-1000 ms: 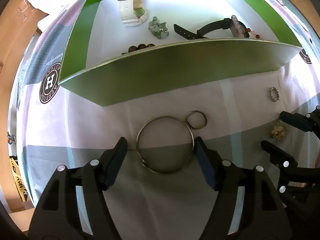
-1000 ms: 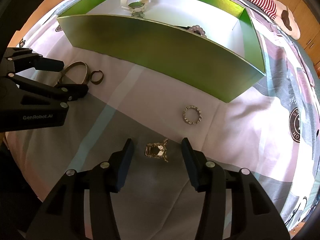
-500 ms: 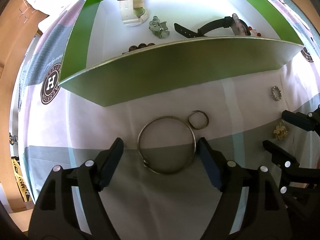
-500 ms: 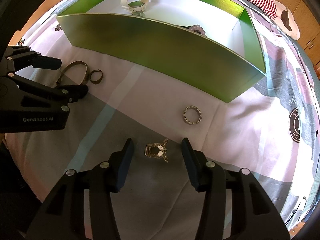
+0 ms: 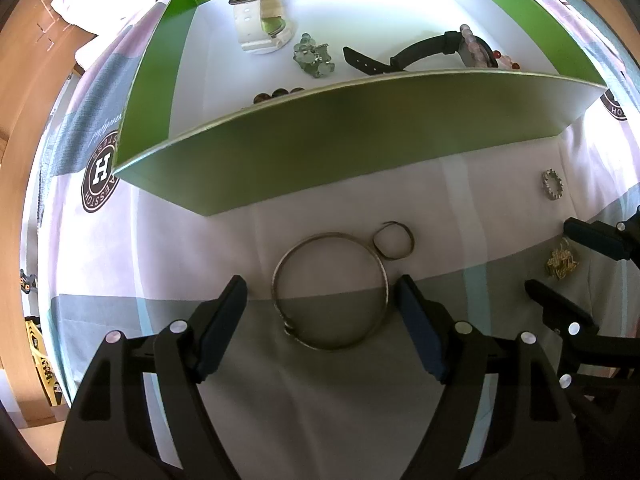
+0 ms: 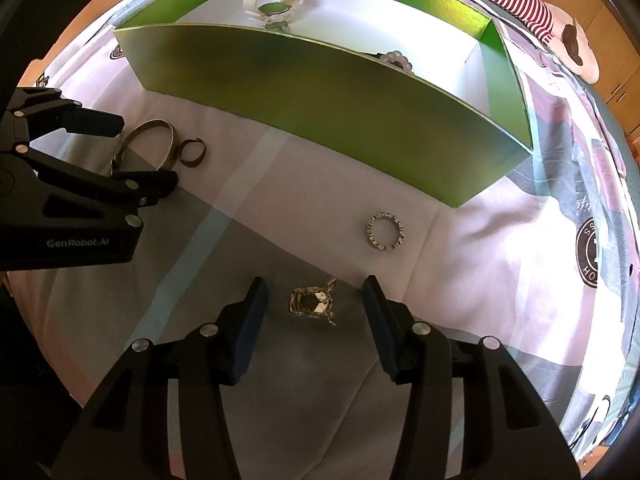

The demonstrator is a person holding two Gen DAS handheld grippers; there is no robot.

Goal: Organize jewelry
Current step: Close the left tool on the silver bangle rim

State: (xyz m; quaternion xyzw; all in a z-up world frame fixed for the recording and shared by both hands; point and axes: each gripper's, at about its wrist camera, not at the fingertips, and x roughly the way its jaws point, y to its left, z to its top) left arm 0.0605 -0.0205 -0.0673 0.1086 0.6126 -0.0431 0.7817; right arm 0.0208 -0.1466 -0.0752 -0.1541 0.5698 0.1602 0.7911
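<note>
Left gripper [image 5: 320, 304] has its fingers spread wide on either side of the big silver bangle [image 5: 330, 290], which lies flat on the patterned cloth [image 5: 280, 400] beside a small ring [image 5: 394, 245], so a squeeze looks set to pinch it across its width. Right gripper [image 6: 314, 308] is also wide open, straddling the gold brooch [image 6: 314, 305], the studded ring [image 6: 385, 231] lying apart. The green box [image 5: 340, 152], with watches and beads already inside, sits just ahead, likely the destination.
</note>
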